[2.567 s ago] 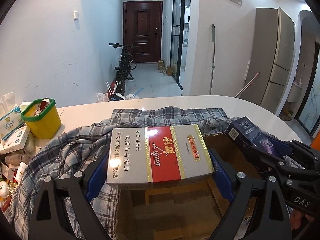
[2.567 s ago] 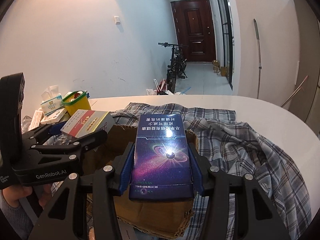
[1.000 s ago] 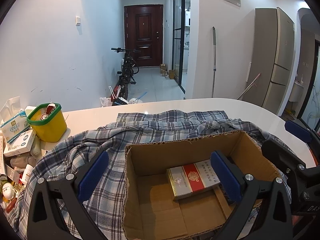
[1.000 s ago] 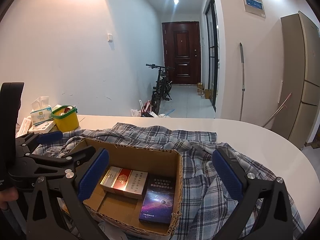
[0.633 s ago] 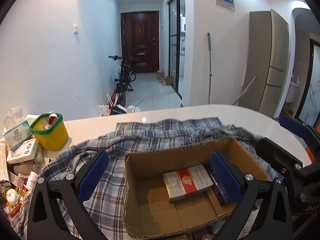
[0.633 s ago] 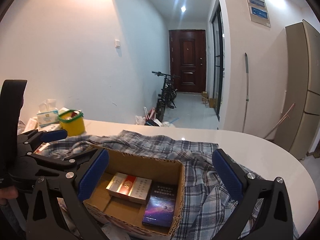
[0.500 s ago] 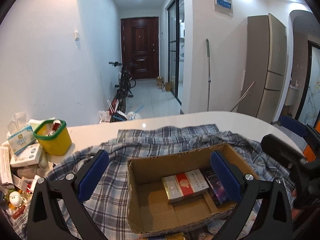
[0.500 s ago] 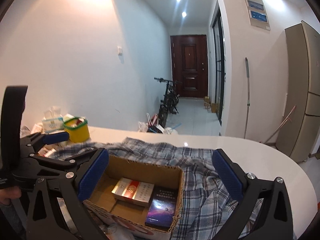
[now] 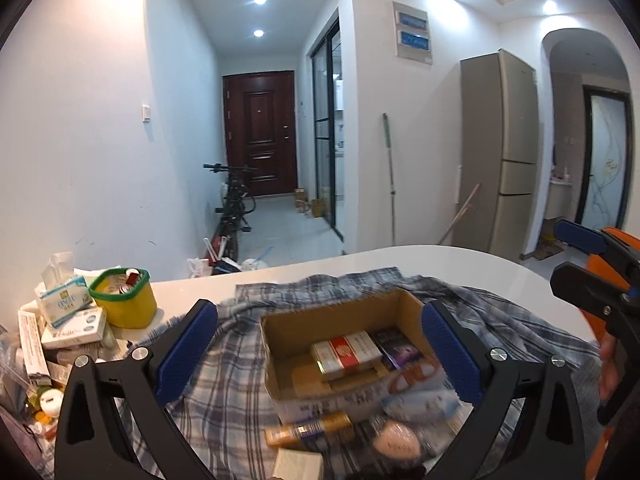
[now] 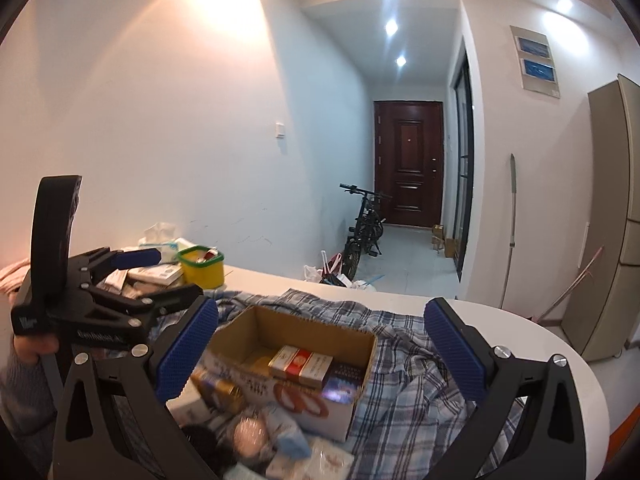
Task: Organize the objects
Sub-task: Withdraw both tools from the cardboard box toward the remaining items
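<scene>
Both grippers have let go and drawn up and back: the left gripper (image 9: 320,354) and right gripper (image 10: 322,354) now hang spread wide, holding nothing. Lying flat inside the cardboard box (image 9: 288,330) (it sits on the plaid cloth (image 9: 224,384)) are the red-and-white carton (image 9: 346,354) and, touching it, the dark blue carton (image 9: 396,344).

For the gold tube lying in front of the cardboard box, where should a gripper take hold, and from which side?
Probably across the middle of the gold tube, coming down from above. It lies flat on the plaid cloth with its long axis running left to right, so the fingers would close on its narrow width. The cardboard box sits close behind it; the view there is blurred.
</scene>
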